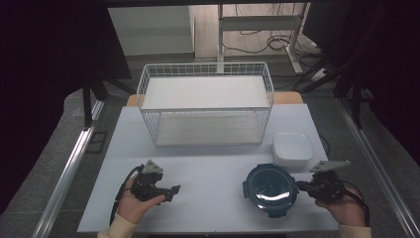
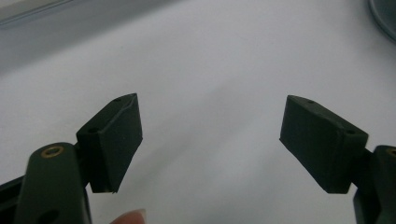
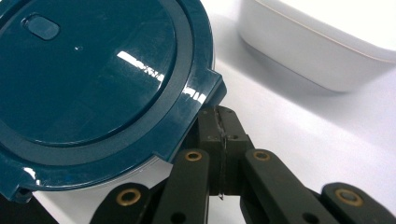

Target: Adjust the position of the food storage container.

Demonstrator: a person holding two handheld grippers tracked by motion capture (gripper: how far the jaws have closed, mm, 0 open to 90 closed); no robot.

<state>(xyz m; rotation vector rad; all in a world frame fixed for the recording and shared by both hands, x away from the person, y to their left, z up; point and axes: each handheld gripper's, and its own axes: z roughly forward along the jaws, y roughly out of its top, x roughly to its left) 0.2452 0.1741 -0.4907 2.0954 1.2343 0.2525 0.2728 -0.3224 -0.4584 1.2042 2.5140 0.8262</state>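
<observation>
The round dark-teal container lid (image 1: 270, 189) lies flat on the white worktop (image 1: 208, 168) at the lower right of the high view, with a white square container (image 1: 292, 149) just above and to its right and a white wire basket (image 1: 205, 103) standing well apart at the upper middle. The right gripper (image 1: 299, 185) comes in from the lower right with its jaws pressed together, nothing between them; in the right gripper view the closed tips sit right at the lid's latch tab (image 3: 205, 88), seemingly touching or tucked just under its edge — I cannot tell which. The left gripper (image 1: 176, 190) rests at the lower left of the high view, jaws spread wide and empty over bare worktop, with only a sliver of the lid (image 2: 385, 18) at the upper right corner of the left gripper view.

The step in hand looks like nudging or prising the lid at that tab. To do it well, keep the closed tips low and square to the tab so they do not ride over the glossy rim, and push slowly — the lid could skid toward the white container. The open left gripper could brace the lid's far side if it starts to slide
</observation>
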